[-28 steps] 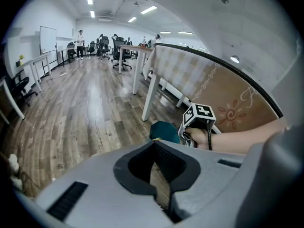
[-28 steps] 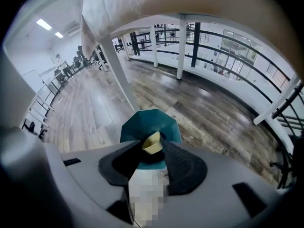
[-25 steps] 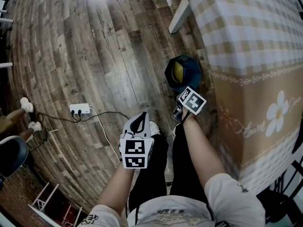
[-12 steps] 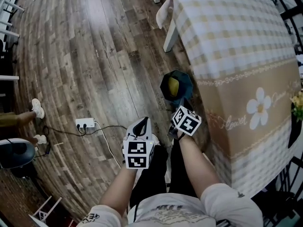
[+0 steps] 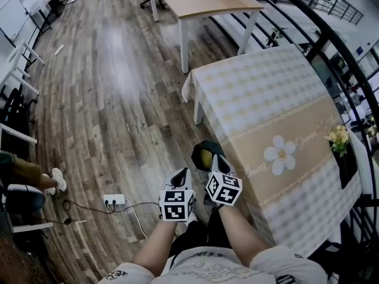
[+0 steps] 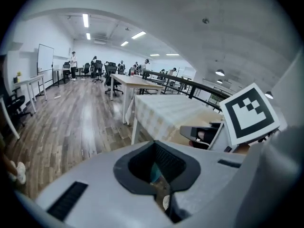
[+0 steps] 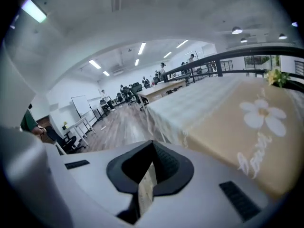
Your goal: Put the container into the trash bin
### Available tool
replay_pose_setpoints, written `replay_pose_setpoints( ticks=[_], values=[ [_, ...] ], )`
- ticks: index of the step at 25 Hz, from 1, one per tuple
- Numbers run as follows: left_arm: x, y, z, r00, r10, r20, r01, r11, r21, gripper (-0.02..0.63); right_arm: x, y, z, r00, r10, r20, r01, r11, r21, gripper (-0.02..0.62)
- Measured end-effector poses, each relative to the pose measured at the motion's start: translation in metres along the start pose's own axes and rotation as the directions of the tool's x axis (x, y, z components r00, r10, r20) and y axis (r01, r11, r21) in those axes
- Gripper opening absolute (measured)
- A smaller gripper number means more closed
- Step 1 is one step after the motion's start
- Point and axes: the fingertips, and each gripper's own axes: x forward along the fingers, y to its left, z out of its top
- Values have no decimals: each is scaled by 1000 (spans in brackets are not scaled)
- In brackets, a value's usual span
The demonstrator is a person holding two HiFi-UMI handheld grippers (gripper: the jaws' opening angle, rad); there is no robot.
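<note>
Container judged already in the bin; nothing is held.
The left gripper (image 5: 180,175) is seen with jaws closed on nothing. The yellow container (image 5: 205,157) lies inside the bin (image 5: 200,145), ahead and right of those jaws and just beyond the right gripper (image 5: 214,160), whose jaws are likewise closed and empty.

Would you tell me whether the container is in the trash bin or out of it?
In: the yellow container sits inside the dark bin beside the table.
</note>
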Motion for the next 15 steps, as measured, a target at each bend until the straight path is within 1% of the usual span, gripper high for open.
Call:
replay_pose_setpoints(
  ticks=[3, 5, 9, 13, 15],
  values=[
    [-20, -23, 43, 998, -16, 58, 14, 999, 39, 5, -35, 10, 54, 997, 26, 70, -27, 1000, 14, 3],
    [-38, -41, 62, 996, -23, 81, 19, 999, 51, 5, -64, 15, 80, 994, 38, 103, -38, 999, -4, 3],
    [-69, -76, 101, 987, -44, 153, 31, 996, 84, 5, -110, 21, 125, 980, 83, 180, -68, 994, -86, 2],
    [-96, -100, 148, 968, -56, 244, 22, 990, 139, 5, -149, 30, 171, 952, 131, 276, -87, 983, -164, 2],
    [-110, -111, 170, 955, -63, 289, 16, 987, 160, 5, -170, 34, 192, 937, 142, 319, -77, 975, -207, 2]
  ],
)
